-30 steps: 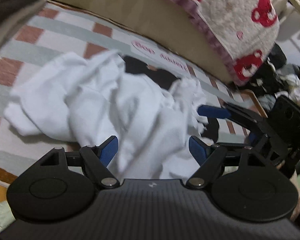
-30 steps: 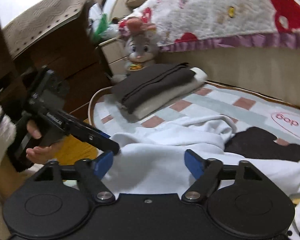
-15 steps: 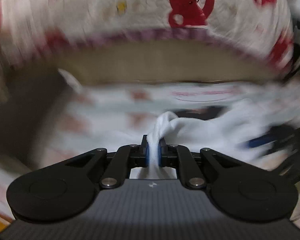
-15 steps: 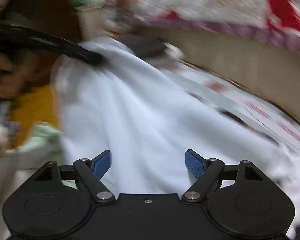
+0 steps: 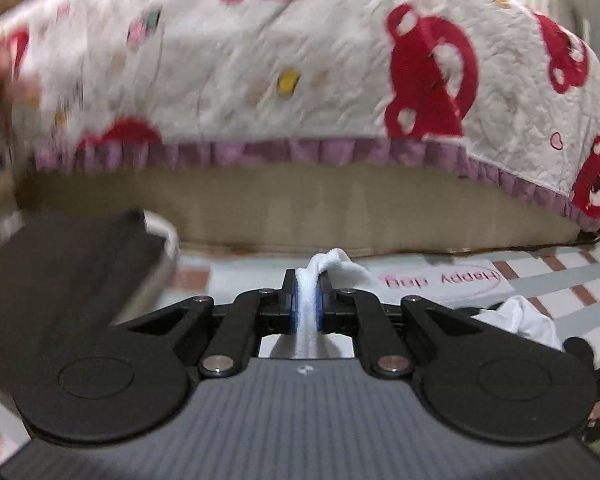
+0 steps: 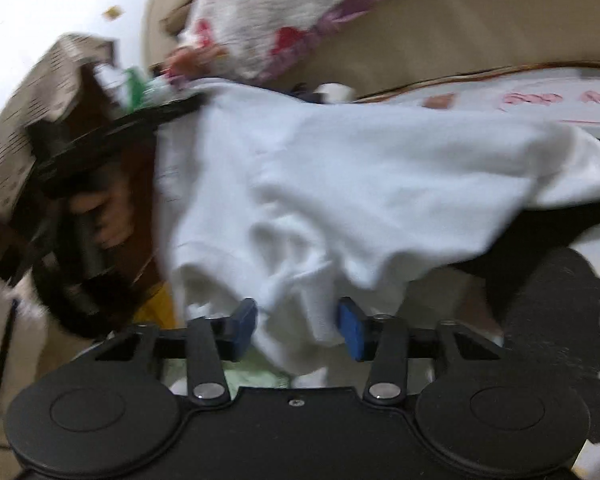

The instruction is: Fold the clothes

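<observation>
Closest in, the left tongs (image 5: 307, 307) are pressed together on a bunched fold of the white garment (image 5: 309, 312), a small tuft of it poking up above the blue pads. Lower right in that view, another crumpled bit of the same white cloth lies on the checked mat (image 5: 580, 276), which has pink lettering in an oval. At the left edge sits a dark folded pile (image 5: 72, 280) on something cream. Behind all this runs the tan side of a bed (image 5: 340, 208), with a white quilt (image 5: 300, 60) printed in red bears and trimmed in purple hanging over it.

The right tongs (image 6: 298, 326) stand partly apart, their blue pads on either side of a hanging fold of the garment (image 6: 340, 184); whether they touch it is too blurred to say. The cloth stretches up toward upper left, where the other tongs hold it, gripped by a hand (image 6: 104, 216).
</observation>
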Tool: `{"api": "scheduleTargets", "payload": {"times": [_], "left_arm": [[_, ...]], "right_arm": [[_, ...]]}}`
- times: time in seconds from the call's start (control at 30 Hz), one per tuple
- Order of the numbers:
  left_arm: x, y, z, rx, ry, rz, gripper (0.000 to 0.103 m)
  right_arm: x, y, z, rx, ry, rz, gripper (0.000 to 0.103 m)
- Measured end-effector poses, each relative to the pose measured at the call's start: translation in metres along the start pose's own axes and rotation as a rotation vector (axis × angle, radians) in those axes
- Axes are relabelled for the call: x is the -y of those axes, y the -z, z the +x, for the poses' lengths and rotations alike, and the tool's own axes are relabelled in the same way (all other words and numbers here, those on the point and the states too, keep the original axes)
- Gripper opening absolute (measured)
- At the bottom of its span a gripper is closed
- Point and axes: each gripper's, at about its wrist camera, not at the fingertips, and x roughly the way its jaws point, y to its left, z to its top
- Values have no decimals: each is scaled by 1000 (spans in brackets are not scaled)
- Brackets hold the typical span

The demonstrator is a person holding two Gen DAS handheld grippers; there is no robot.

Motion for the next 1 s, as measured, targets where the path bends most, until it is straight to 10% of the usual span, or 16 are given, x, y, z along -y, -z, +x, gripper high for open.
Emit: {"api": "scheduleTargets", "payload": {"times": [0.27,0.33,0.57,0.67,0.8,0.9,1.0], "left_arm": [[-10,41,-4,-33,-64,-92,11],[-13,43,-13,-30,-80,-122,13],[6,53,-73,-3,86,-25,30],[27,75,-79,-60,204,98,38],[34,100,-72,-91,359,-30,43],[52,106,-57,-135,358,41,45],[73,116,-43,-144,320,161,70]], "right_arm": [[-24,9,32,3,164,-75,53],[-28,4,47,28,215,-142,19],[-26,-14,18,219,333,-121,16],[-13,-19,5,260,320,-34,16],[-6,-20,-1,293,301,31,16],[-7,-22,0,308,276,75,16],[-4,-24,-6,386,155,218,16]]}}
